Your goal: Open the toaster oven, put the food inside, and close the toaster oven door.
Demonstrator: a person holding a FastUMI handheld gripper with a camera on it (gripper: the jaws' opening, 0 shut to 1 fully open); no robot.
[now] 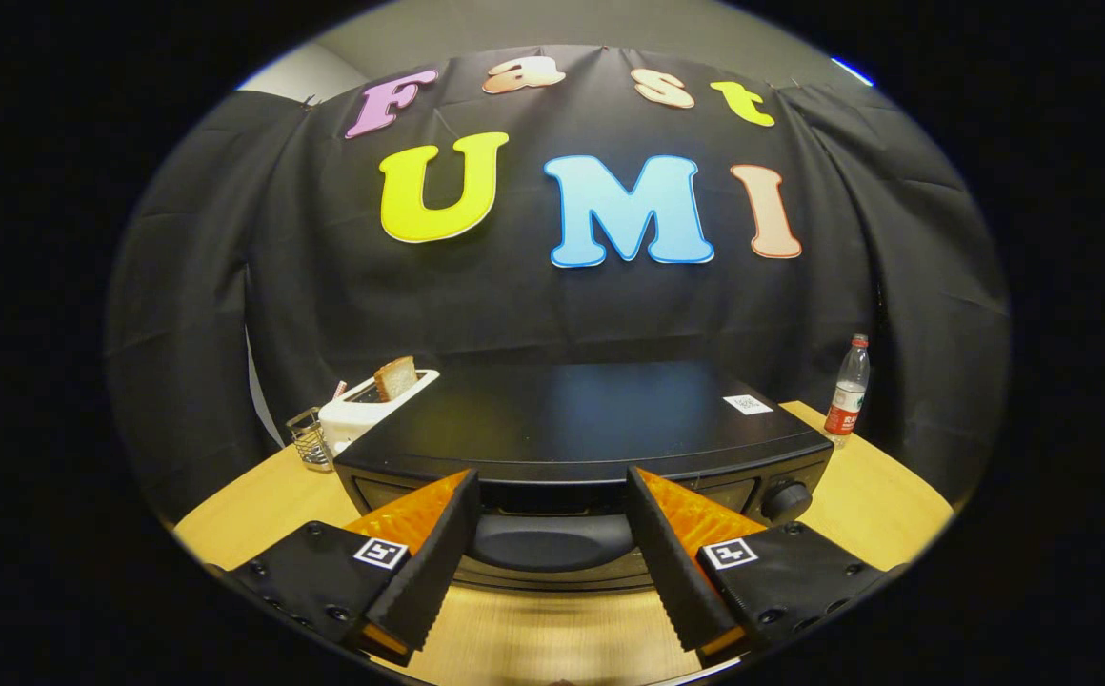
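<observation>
A small wire basket (308,438) and a white pop-up toaster (362,408) holding a bread slice (396,377) stand on the light wooden table (257,505). The black toaster oven (591,424), door closed, sits just ahead of the spread, empty claw (552,495). A clear red-labelled bottle (848,386) stands beyond.

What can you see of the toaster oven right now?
The toaster oven is a black, matte-looking box on the wooden table, door shut. Its handle sits across the front, a round knob to one side, a white sticker on top. The open hand-held gripper straddles the handle without touching.
</observation>
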